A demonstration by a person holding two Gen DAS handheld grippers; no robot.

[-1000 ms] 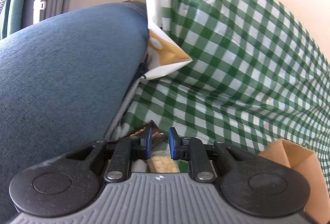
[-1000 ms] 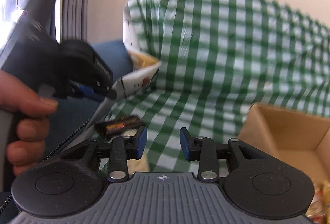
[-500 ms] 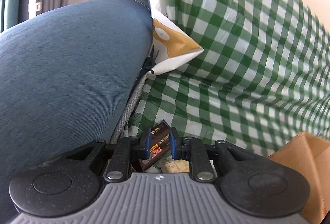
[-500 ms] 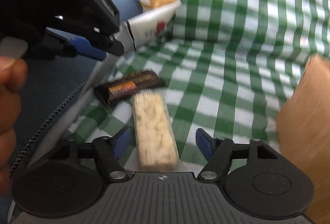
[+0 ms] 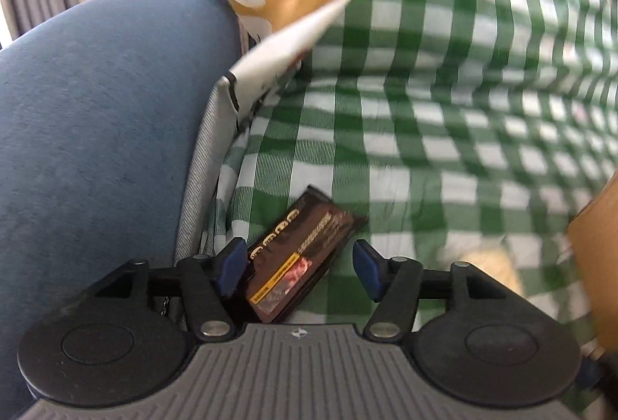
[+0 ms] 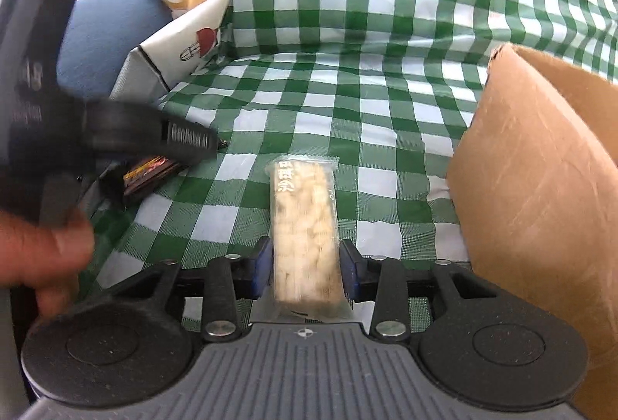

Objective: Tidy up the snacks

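Observation:
A dark brown snack bar point(image 5: 301, 254) lies on the green checked cloth point(image 5: 405, 149), tilted, between the fingers of my left gripper point(image 5: 299, 267). Those jaws are opening and stand wide, and the right pad is clear of the bar. A pale snack pack point(image 6: 303, 219) in a clear wrapper lies lengthwise between the pads of my right gripper point(image 6: 305, 267). Its jaws are closing and the pads touch the wrapper's sides. The right wrist view shows the left gripper's body blurred at the left, over the dark bar point(image 6: 148, 170).
A brown cardboard box point(image 6: 540, 188) stands open at the right. A white and yellow paper bag point(image 6: 185, 29) leans against a blue cushion point(image 5: 96, 130) at the left. A hand point(image 6: 42, 254) grips the left tool's handle.
The left jaws, narrow around the dark bar before, have spread wide and dropped closer to the cloth. The right gripper came down over the pale pack and its pads closed in on it.

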